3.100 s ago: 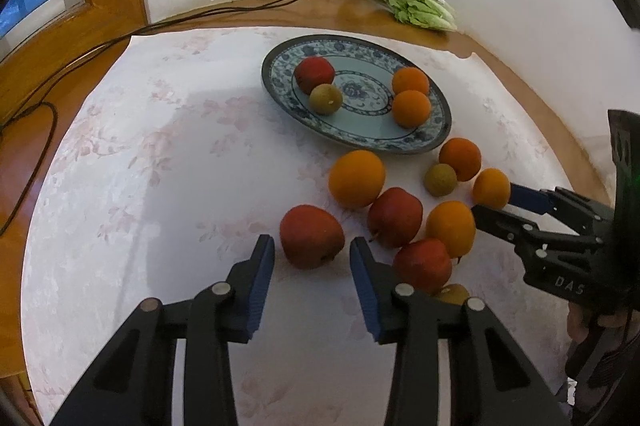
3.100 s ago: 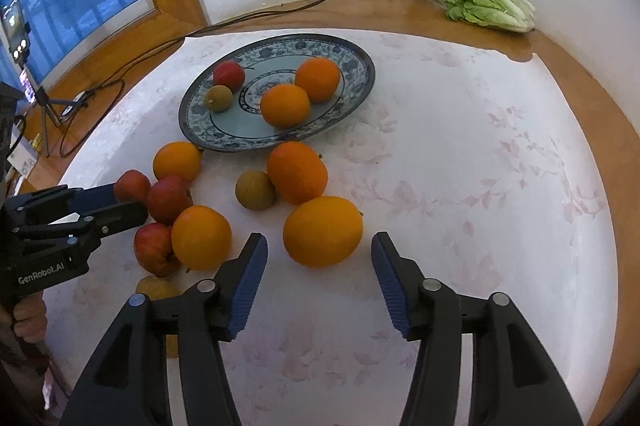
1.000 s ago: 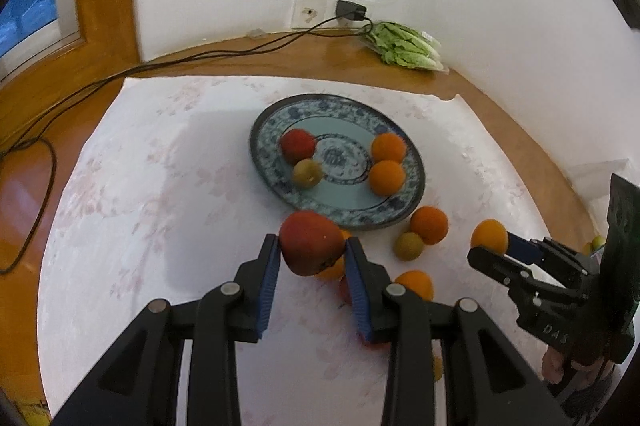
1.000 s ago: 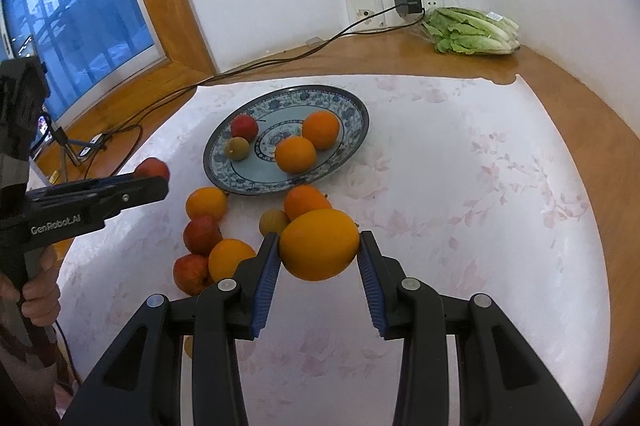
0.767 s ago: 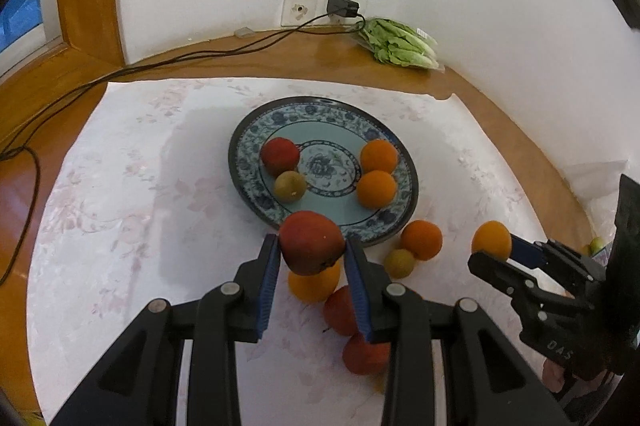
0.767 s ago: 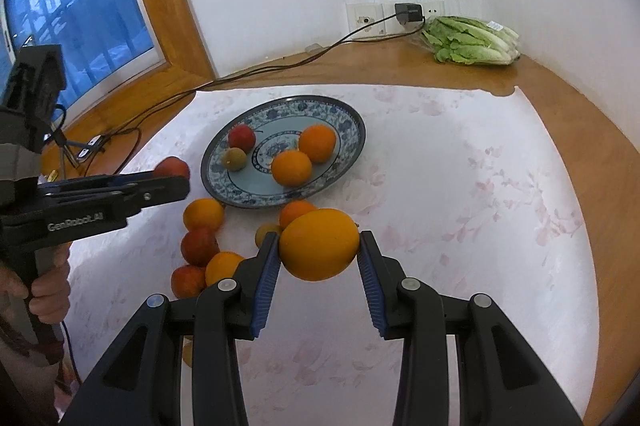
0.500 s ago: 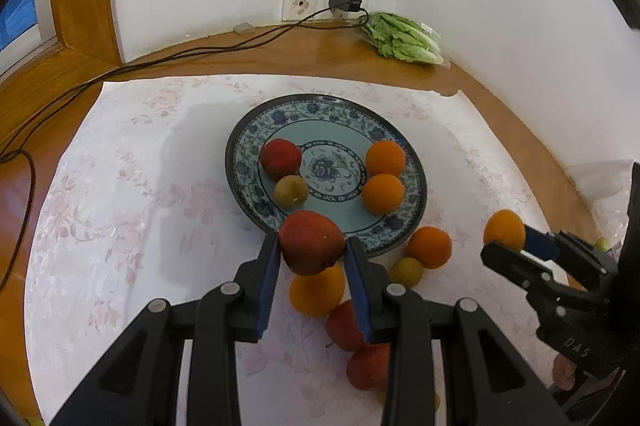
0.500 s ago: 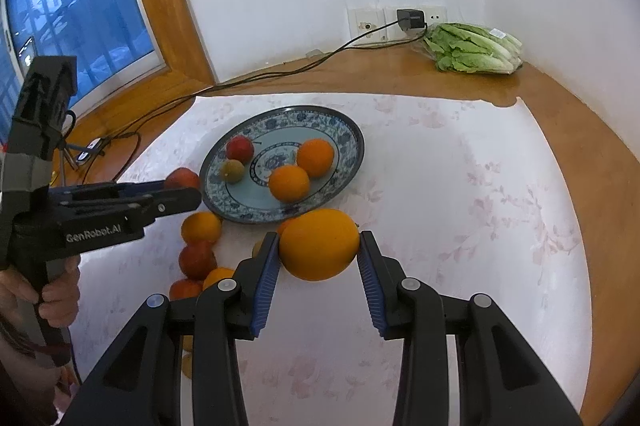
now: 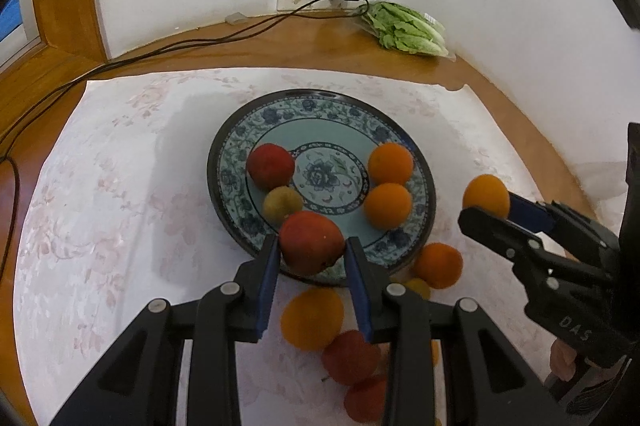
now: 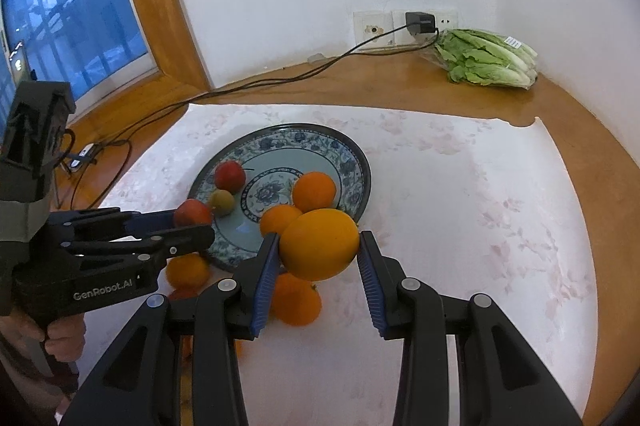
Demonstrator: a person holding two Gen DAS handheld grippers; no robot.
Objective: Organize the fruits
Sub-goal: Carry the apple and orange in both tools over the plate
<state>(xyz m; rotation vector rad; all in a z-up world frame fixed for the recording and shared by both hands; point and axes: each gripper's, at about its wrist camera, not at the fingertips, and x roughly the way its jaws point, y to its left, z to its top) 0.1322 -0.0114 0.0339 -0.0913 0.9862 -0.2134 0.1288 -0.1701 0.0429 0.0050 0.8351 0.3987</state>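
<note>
My left gripper [image 9: 312,250] is shut on a red apple [image 9: 311,242] and holds it in the air over the near rim of the blue patterned plate [image 9: 232,182]. My right gripper [image 10: 318,252] is shut on a large orange [image 10: 319,244], held above the plate's [image 10: 352,158] near right edge. The plate holds a red apple [image 9: 270,166], a small brownish fruit [image 9: 282,204] and two oranges [image 9: 390,162]. Several oranges and apples [image 9: 312,318] lie on the cloth in front of the plate. The right gripper and its orange show in the left wrist view [image 9: 486,196].
A white floral cloth [image 9: 104,194] covers the wooden table. A bag of lettuce [image 10: 486,60] lies at the back right by the wall sockets [image 10: 404,24]. A black cable [image 10: 260,82] runs along the back and down the left side. A window [image 10: 60,14] is at the left.
Both grippers closed on their fruits, lifted them off the cloth and carried them forward towards the plate, which now appears larger and closer.
</note>
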